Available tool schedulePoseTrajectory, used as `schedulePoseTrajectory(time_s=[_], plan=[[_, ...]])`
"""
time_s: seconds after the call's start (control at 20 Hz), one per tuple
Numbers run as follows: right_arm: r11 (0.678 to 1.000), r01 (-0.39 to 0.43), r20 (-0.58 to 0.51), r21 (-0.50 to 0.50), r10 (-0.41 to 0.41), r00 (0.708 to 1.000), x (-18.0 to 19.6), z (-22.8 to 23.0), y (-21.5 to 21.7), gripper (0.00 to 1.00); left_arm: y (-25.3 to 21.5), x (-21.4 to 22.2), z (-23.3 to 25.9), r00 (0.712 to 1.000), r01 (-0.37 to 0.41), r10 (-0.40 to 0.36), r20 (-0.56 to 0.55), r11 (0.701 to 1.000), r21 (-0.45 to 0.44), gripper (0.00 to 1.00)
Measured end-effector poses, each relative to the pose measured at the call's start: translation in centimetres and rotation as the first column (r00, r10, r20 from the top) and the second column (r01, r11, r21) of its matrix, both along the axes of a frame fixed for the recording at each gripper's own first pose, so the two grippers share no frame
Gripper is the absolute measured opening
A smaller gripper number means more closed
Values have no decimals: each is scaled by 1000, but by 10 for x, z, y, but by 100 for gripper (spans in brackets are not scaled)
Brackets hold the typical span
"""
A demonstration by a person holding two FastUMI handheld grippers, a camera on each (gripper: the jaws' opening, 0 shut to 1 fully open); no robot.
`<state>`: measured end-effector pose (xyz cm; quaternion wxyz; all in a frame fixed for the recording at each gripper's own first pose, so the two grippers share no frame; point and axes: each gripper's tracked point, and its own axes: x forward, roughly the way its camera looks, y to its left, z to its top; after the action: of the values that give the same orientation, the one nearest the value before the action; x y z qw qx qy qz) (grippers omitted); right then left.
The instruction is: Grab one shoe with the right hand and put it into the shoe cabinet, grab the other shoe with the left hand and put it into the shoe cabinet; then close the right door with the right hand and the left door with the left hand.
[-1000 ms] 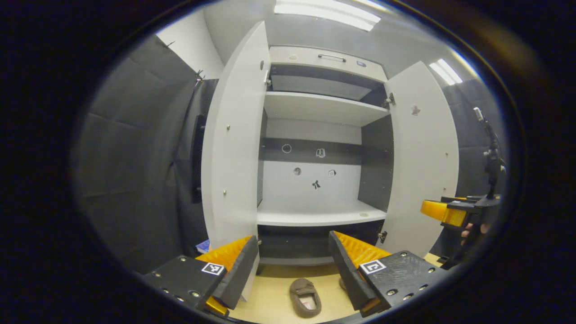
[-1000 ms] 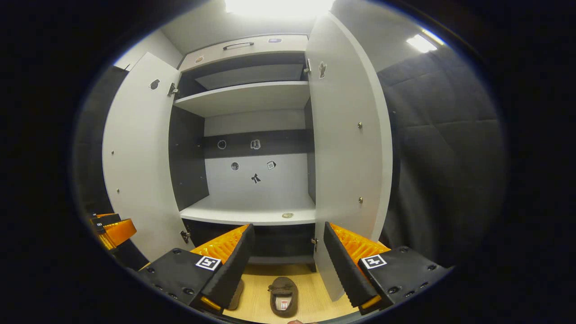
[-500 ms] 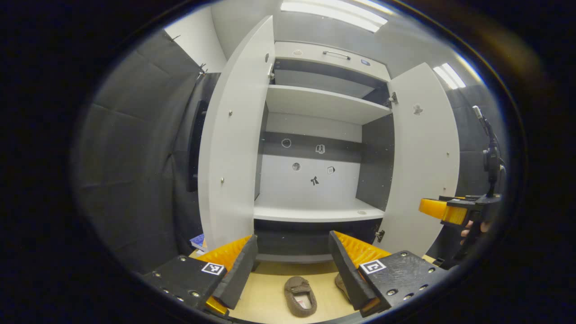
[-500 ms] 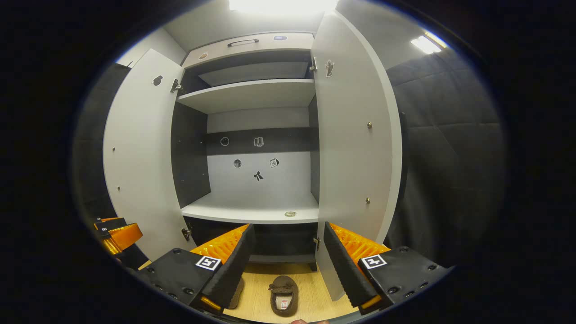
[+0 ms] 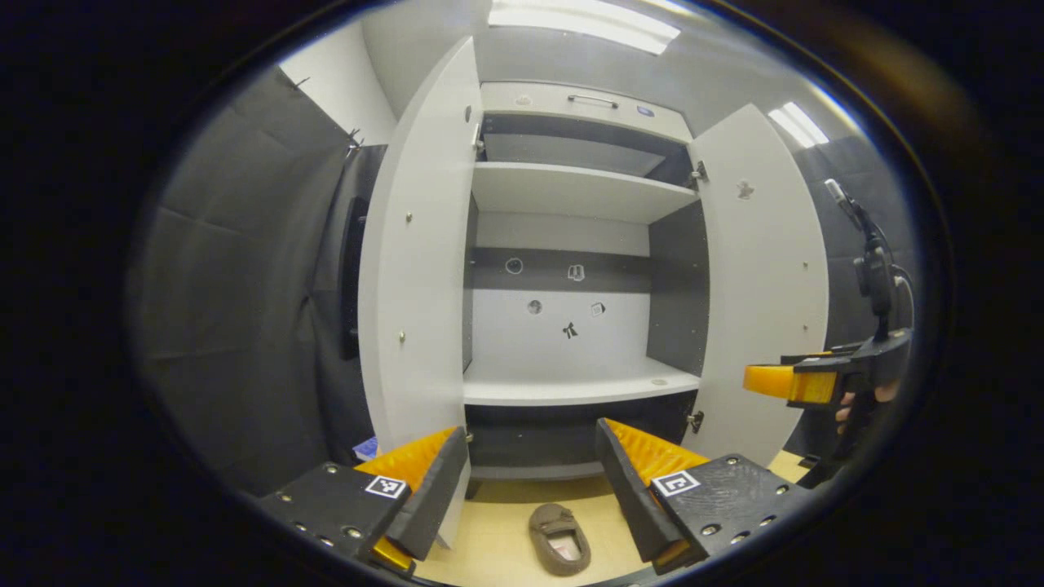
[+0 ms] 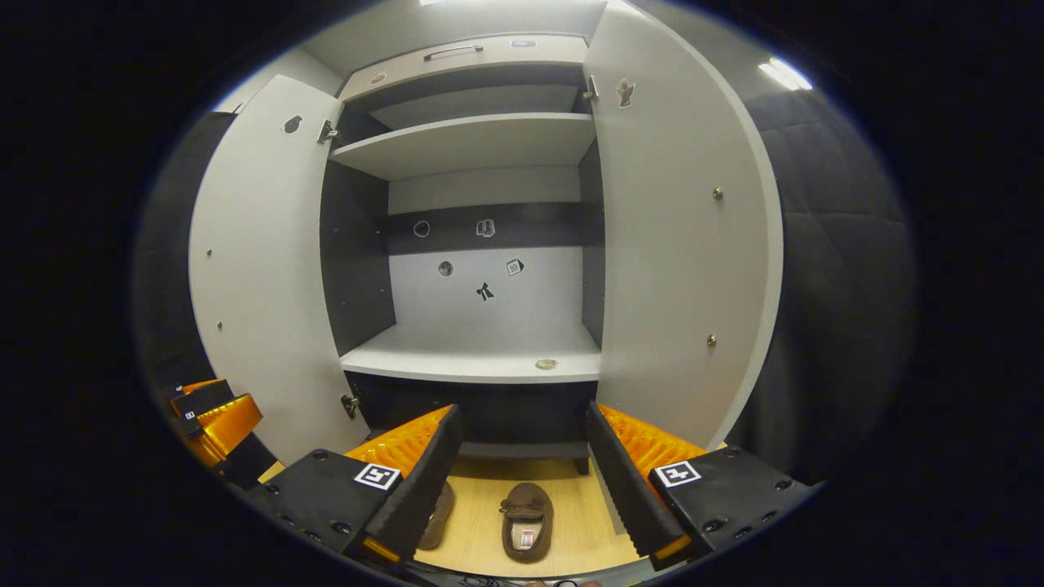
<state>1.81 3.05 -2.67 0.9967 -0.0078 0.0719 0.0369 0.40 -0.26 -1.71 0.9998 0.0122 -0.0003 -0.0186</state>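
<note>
Two tools hang spread wide and empty, the right tool (image 6: 518,481) above a brown shoe (image 6: 527,520) on the floor (image 6: 571,522). It should drop straight, pinch the shoe's sides, then lift toward the cabinet's shelf (image 6: 473,363) between both open doors.

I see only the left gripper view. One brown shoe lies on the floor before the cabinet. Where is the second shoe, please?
Observer: In the right gripper view, two shoes lie side by side on the floor. One shoe is in plain sight and the other shoe is partly behind a finger.
Operator: Is the right gripper open?
Observer: Yes. The right gripper has its fingers wide apart and holds nothing.
</note>
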Motion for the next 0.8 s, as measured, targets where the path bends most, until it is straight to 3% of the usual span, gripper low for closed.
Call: schedulePoseTrajectory(time_s=[0.05, 0.1, 0.15, 0.4, 0.8], plan=[[1000, -6, -12, 9, 6, 1000, 4, -2, 2, 97, -3, -1, -3, 1000, 6, -6, -8, 1000, 1, 92], [1000, -14, -21, 19, 15, 1000, 7, -6, 5, 92, -5, -2, -7, 1000, 12, -12, -16, 1000, 1, 92], [999, -34, -23, 29, 35, 999, 11, -9, 11, 97, -8, -3, -11, 1000, 18, -18, -24, 1000, 2, 92], [997, -76, -93, 32, 79, 993, 20, -50, 27, 97, -19, -10, -25, 997, 52, -51, -62, 999, 2, 93], [995, -73, -317, 75, 93, 944, 29, -155, 32, 98, -12, -9, -47, 992, 51, -50, -119, 999, 9, 93]])
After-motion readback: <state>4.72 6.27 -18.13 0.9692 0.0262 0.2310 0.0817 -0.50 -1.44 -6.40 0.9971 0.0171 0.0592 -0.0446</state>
